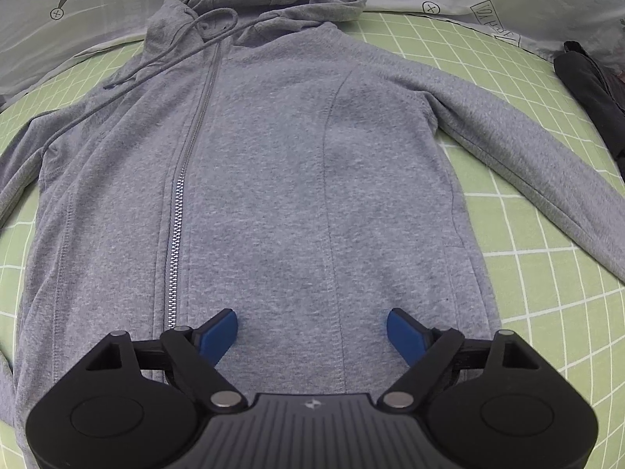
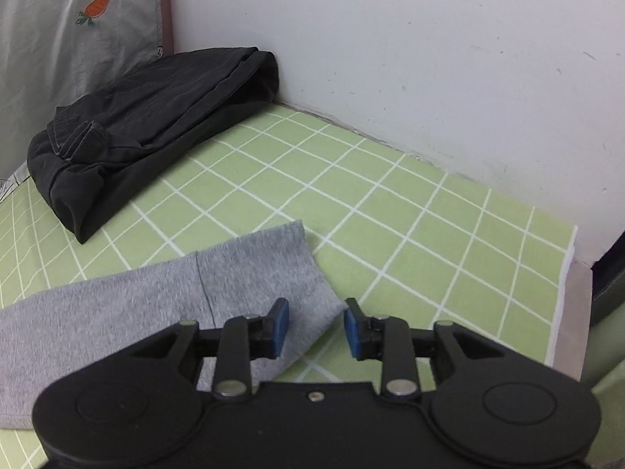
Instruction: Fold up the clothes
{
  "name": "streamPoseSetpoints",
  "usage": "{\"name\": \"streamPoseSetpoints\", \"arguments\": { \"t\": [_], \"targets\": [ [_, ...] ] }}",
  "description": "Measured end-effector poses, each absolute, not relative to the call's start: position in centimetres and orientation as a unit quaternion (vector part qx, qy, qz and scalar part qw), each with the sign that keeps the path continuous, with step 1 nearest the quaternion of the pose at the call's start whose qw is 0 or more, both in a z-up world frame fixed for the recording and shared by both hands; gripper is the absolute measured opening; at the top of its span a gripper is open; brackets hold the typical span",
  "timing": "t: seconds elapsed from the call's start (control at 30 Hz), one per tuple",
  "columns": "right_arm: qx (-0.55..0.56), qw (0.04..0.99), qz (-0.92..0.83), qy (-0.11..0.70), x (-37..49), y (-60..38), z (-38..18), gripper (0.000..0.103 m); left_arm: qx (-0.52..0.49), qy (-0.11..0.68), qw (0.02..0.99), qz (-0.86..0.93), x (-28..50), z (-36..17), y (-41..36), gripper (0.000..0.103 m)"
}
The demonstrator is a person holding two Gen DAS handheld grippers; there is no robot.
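A grey zip hoodie (image 1: 273, 164) lies flat, front up, on a green checked sheet (image 1: 547, 305), hood at the far end and both sleeves spread out. My left gripper (image 1: 311, 330) is open wide above the hoodie's lower hem, holding nothing. In the right wrist view the hoodie's sleeve (image 2: 156, 297) lies across the sheet (image 2: 390, 215) with its cuff (image 2: 269, 265) toward me. My right gripper (image 2: 316, 328) is open just above the cuff's corner, its left finger over the cloth and its right finger over bare sheet.
A folded black garment (image 2: 144, 129) lies in the corner by the white wall (image 2: 390, 58); it also shows in the left wrist view (image 1: 590, 86). A grey pillow with a carrot print (image 2: 78, 39) stands behind it. The bed edge (image 2: 566, 305) is at the right.
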State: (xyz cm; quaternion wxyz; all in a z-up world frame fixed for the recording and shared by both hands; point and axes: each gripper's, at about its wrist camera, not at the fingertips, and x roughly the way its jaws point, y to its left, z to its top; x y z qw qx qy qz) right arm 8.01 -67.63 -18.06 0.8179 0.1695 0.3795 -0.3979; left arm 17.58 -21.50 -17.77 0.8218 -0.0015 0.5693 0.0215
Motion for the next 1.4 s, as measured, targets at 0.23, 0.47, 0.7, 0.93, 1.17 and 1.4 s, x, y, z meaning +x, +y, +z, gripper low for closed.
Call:
{"name": "streamPoseSetpoints", "arguments": {
  "t": [0.23, 0.47, 0.7, 0.93, 1.17, 1.4],
  "targets": [
    [0.085, 0.881, -0.289, 0.365, 12.7, -64.2, -16.9, 0.066, -0.006, 0.572, 0.819, 0.032, 17.6, -18.0, -21.4, 0.094],
    [0.092, 0.9, -0.149, 0.4, 20.2, -58.3, -18.9, 0.068, -0.014, 0.58, 0.813, 0.038, 18.1, -18.1, -20.8, 0.103],
    [0.085, 0.911, -0.038, 0.401, 26.6, -51.0, -19.6, 0.046, -0.023, 0.575, 0.816, 0.057, 19.5, -17.2, -19.0, 0.102],
    [0.103, 0.908, 0.061, 0.401, 32.2, -44.4, -19.1, 0.043, -0.017, 0.568, 0.816, 0.105, 22.1, -16.6, -16.1, 0.102],
    [0.173, 0.881, 0.135, 0.418, 34.3, -38.8, -18.9, 0.038, -0.05, 0.576, 0.808, 0.11, 22.4, -16.7, -13.3, 0.102],
    [0.198, 0.869, 0.157, 0.426, 32.7, -35.8, -19.0, 0.007, -0.044, 0.58, 0.808, 0.087, 21.6, -16.7, -12.3, 0.102]
  ]
}}
